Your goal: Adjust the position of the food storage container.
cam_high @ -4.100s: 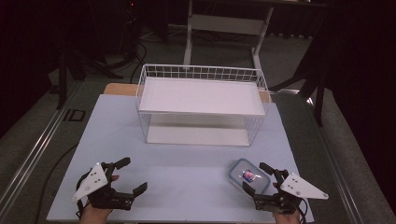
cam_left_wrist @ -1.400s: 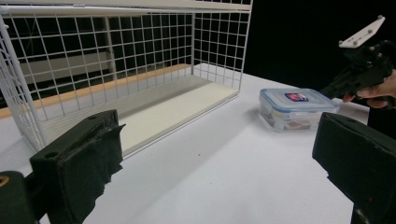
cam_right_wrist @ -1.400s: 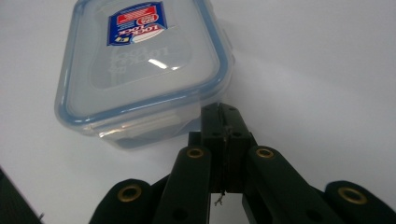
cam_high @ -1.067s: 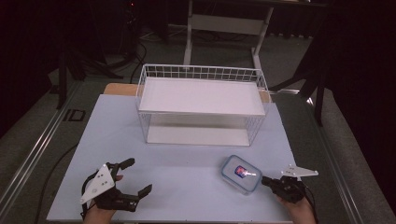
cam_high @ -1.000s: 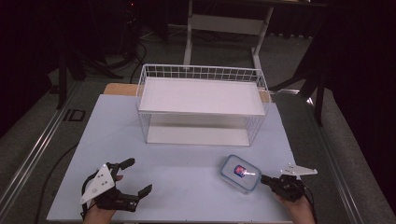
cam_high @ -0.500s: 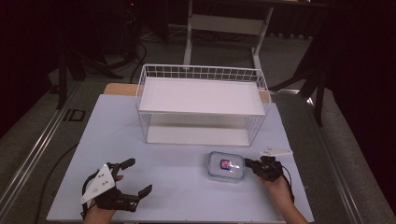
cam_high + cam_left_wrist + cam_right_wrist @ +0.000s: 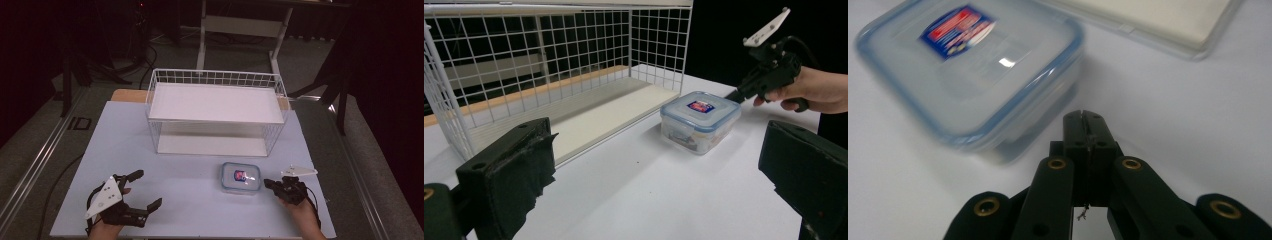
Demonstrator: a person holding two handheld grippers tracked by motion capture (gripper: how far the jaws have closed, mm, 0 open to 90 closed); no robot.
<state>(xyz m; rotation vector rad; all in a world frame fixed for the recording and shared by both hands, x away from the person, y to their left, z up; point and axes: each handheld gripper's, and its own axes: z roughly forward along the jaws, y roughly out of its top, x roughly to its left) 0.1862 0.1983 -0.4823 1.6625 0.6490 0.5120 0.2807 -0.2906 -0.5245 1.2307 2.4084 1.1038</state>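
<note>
Sitting just beyond the closed right claw, the lidded box.

The left tongs sit low at the near left, jaws spread wide and empty. The right tongs point leftward, jaws pressed together, gripped by the right hand.

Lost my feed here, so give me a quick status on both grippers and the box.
Left gripper open, idle on table. Right gripper shut, empty, tips at the lidded box's side. Wire basket stands beyond, apart; nothing between.
</note>
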